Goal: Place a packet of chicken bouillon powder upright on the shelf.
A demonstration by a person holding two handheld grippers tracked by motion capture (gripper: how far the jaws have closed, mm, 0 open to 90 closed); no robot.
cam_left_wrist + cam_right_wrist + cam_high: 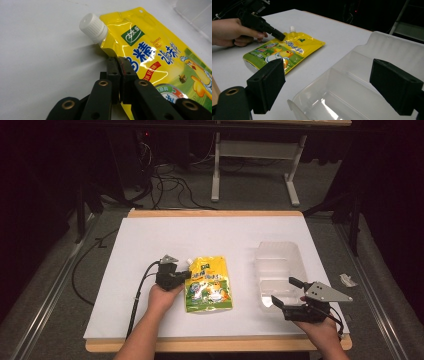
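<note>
A clear plastic bin sat on the white table with nothing inside it. A yellow pouch with a white screw cap lay flat near the left side. It had blue Chinese writing, a green logo and a cartoon chick on it. The left gripper was pinched tight on the pouch's edge just below the cap. The right gripper had its jaws wide apart at the bin's near end.

On your glossy yellow spouted plastic pouch, you can read a green badge with "太太乐", big blue characters including "精", and tiny, illegible red Latin lettering.
</note>
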